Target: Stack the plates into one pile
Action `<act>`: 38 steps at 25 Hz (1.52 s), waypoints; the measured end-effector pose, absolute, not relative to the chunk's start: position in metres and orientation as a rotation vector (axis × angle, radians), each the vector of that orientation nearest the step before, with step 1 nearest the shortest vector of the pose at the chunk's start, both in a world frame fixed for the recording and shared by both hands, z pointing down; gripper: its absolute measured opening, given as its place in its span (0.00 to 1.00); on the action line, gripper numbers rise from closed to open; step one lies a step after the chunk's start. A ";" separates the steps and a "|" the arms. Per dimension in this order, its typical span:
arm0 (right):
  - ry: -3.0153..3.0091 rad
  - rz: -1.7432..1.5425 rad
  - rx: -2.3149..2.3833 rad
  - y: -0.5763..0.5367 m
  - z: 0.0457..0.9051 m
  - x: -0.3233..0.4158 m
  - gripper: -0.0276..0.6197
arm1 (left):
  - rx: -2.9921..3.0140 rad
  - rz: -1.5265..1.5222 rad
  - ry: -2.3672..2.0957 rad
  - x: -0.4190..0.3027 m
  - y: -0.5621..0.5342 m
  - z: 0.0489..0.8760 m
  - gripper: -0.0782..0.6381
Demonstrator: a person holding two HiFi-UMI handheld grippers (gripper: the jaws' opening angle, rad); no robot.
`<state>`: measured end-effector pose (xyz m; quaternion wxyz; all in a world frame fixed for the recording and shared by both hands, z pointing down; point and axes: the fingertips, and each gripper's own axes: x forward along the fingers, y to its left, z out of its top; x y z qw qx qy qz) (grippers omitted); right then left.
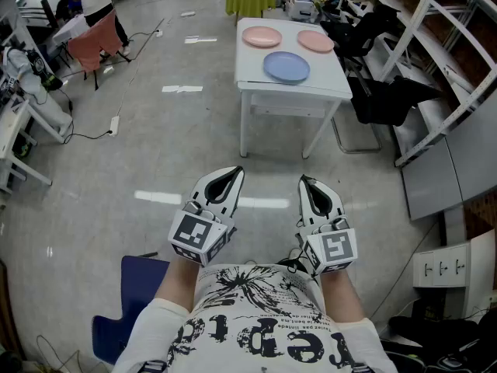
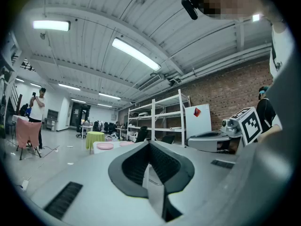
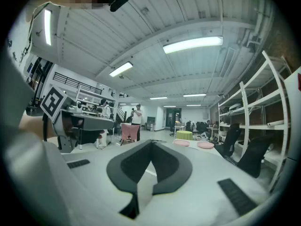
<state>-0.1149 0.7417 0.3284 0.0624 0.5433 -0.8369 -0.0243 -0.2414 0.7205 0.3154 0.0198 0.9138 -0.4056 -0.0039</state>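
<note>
- Head view: the table (image 1: pixel 330 84) stands well ahead, across the floor. Three plates lie apart on it, none stacked. A blue plate (image 1: pixel 286 67) is near the front edge, a pink plate (image 1: pixel 262 36) is by the far left corner, and a second pink plate (image 1: pixel 315 41) is by the far right corner.
- Head view: the left gripper (image 1: pixel 231 174) and right gripper (image 1: pixel 307 182) are held side by side close to the person's body, well short of the table.
- Left gripper view: the jaws meet at the tips with nothing between them. The table shows small and far beyond them, with pink plates on it.
- Right gripper view: the jaws are likewise closed on nothing. Both pink plates show far off past the tips.
- Progress, as I judge it: no plate is piled yet. Still to do: get to the table, open the jaws, and set two plates on the third.
</note>
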 end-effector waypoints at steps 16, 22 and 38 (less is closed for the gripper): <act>-2.481 0.095 1.717 0.710 0.357 -0.108 0.04 | 2.802 -0.006 -1.224 -0.243 0.693 0.341 0.11; -2.422 0.140 1.700 0.694 0.372 -0.100 0.05 | 2.768 -0.029 -1.200 -0.239 0.681 0.351 0.11; -2.550 0.120 1.510 0.560 0.387 -0.041 0.05 | 2.709 -0.014 -1.298 -0.166 0.557 0.365 0.11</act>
